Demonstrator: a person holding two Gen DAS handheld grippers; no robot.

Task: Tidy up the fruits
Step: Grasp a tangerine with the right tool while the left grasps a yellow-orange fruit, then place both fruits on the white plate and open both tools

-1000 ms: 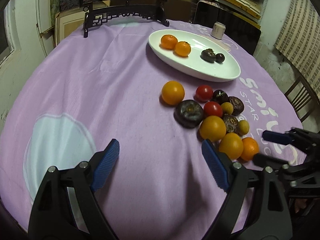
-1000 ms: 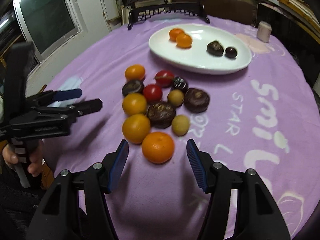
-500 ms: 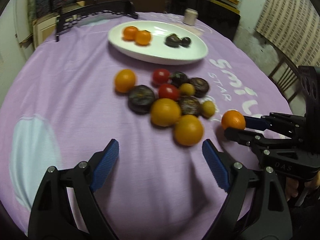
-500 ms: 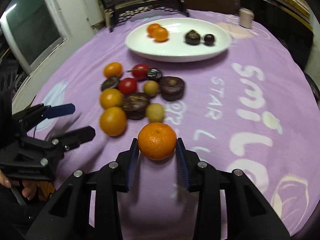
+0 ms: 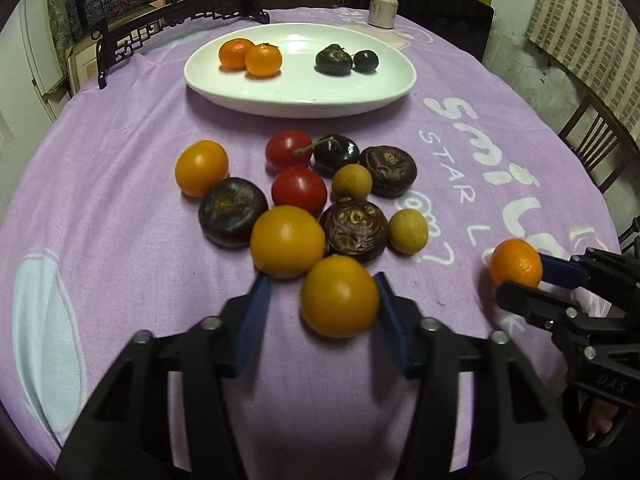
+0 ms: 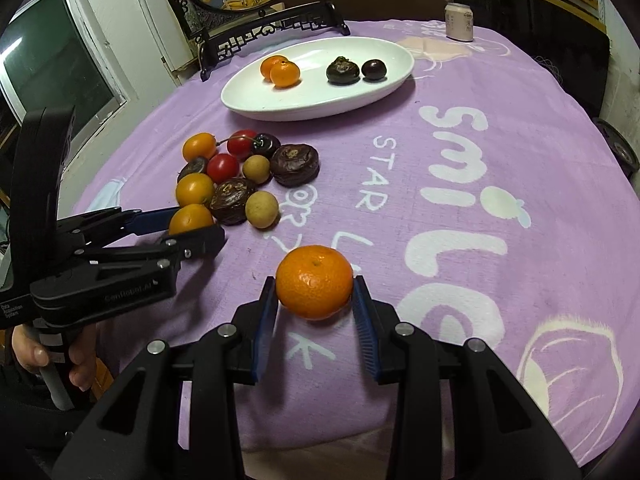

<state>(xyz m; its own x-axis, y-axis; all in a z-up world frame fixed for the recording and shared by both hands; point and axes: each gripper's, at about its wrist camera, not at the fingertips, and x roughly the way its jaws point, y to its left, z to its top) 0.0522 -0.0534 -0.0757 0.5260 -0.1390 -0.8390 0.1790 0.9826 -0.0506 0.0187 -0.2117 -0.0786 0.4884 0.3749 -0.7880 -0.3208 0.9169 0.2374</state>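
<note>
A white oval plate at the far side holds two tangerines and two dark fruits. A cluster of loose fruit lies on the purple cloth. My left gripper is open around a yellow-orange fruit; its right pad touches the fruit and the left pad stands apart. My right gripper is shut on a tangerine and holds it above the cloth. It also shows at the right of the left wrist view.
A small can stands at the table's far edge. A dark carved stand with a round picture stands behind the plate. A wooden chair is off the table's right side.
My left gripper moved forward to the nearest yellow-orange fruit and narrowed around it. My right gripper closed on the tangerine and drew it away from the cluster, toward the near right.
</note>
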